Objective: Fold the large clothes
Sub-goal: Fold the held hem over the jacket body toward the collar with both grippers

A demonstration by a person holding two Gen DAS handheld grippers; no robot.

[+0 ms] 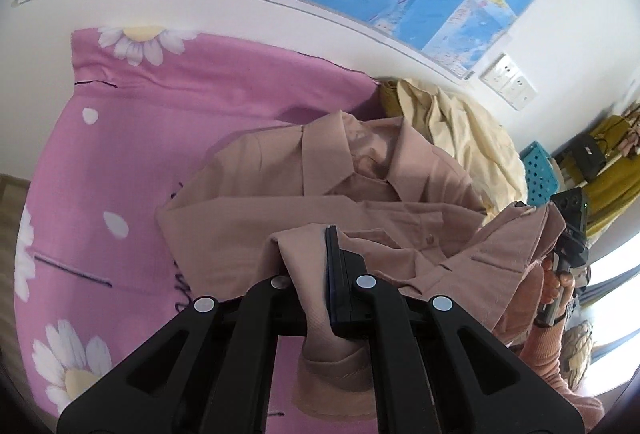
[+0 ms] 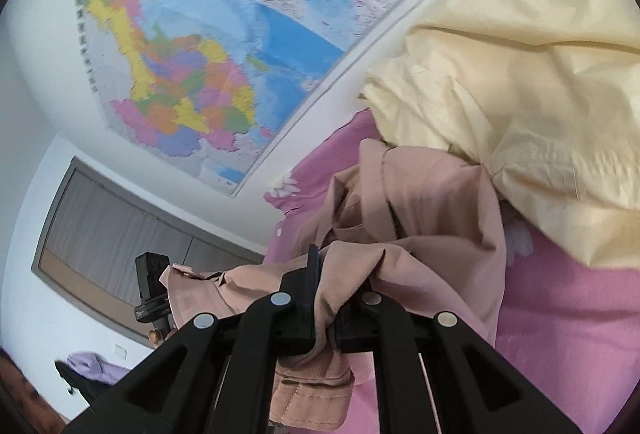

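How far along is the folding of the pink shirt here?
Done: the pink shirt lies collar-up on the pink sheet. In hand: left gripper and right gripper each clamp its fabric. Left: no finished fold visible; the cream garment lies crumpled beside it.

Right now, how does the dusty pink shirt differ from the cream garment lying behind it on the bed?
The pink shirt is clamped by both the left gripper and the right gripper, with its lower part lifted; the cream garment lies untouched. The pink shirt is partly spread, its collar showing, while the cream garment sits in a crumpled heap nearer the wall. Both rest on the pink floral bedsheet.
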